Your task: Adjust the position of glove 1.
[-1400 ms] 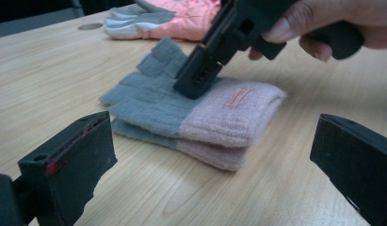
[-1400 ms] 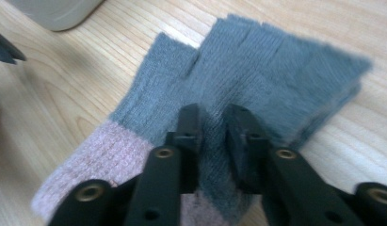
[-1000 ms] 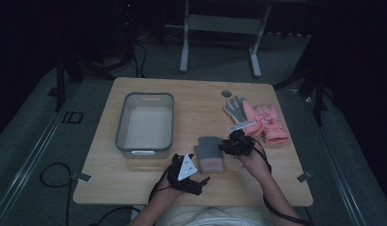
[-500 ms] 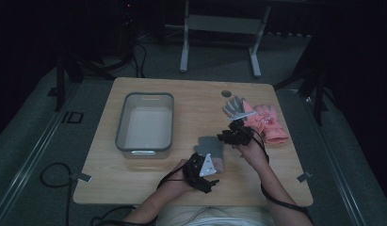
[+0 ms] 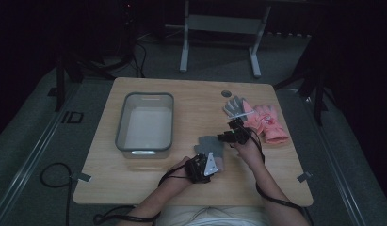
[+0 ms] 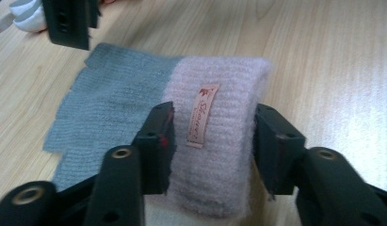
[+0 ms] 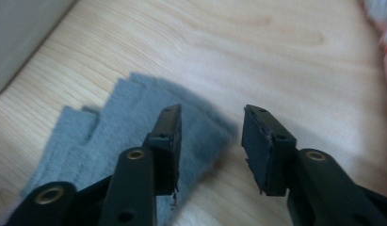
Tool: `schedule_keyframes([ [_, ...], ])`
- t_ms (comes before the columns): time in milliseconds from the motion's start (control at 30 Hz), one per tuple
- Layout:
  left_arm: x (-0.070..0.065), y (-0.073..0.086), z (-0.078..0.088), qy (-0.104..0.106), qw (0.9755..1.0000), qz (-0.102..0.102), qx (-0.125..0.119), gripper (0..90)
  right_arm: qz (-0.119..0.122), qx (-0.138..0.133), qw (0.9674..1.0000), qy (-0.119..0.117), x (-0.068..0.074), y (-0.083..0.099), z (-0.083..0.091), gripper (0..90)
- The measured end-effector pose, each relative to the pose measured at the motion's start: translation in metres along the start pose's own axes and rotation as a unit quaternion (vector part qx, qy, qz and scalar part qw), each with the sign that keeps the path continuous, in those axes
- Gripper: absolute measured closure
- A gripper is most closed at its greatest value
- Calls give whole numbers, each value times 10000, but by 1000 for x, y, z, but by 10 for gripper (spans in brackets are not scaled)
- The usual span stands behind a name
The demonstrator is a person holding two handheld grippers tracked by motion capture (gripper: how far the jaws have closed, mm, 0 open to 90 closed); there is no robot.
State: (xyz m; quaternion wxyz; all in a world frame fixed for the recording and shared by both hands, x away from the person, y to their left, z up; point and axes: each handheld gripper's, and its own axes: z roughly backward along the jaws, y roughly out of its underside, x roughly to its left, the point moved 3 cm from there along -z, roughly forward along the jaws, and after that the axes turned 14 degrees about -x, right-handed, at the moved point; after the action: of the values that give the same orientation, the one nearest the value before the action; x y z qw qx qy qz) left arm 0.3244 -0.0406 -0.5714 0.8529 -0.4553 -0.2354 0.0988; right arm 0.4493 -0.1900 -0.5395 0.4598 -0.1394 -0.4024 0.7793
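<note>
A grey knit glove (image 5: 209,142) with a pale pink cuff (image 6: 219,117) lies flat near the table's front middle. My left gripper (image 5: 213,159) has its jaws on both sides of the cuff (image 5: 218,162); they have just been closing and the pads now press its edges, bunching it. A small label sits on the cuff between the jaws. My right gripper (image 5: 222,138) hovers over the glove's finger end (image 7: 125,122). Its jaws have just been opening and stand apart, gripping nothing. In the left gripper view the right gripper (image 6: 68,21) hangs at the top left.
A grey plastic bin (image 5: 144,95) stands on the left half of the wooden table (image 5: 196,103). A pink glove (image 5: 269,123) and a grey-and-white glove (image 5: 236,107) lie at the right. Cables trail off the front edge.
The left gripper slid right onto the pink cuff and its jaws closed around it. The right hand came down and left from the pink glove toward the grey glove's fingers.
</note>
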Motion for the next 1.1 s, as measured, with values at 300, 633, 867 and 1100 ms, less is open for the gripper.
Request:
schedule_keyframes([
  [300, 11, 3, 1, 350, 9990, 262, -43, 692, -251, 305, 9991, -180, 6, 14, -20, 502],
  [633, 20, 7, 2, 656, 9962, 551, -140, 728, -260, 304, 9986, -332, 12, 13, -24, 508],
  [867, 22, 6, 2, 708, 9959, 555, -57, 739, -302, 370, 9951, -865, 20, 10, -33, 660],
  [1100, 23, 0, 3, 674, 9958, 606, 114, 741, -105, 288, 9959, -847, 26, 7, -27, 747],
])
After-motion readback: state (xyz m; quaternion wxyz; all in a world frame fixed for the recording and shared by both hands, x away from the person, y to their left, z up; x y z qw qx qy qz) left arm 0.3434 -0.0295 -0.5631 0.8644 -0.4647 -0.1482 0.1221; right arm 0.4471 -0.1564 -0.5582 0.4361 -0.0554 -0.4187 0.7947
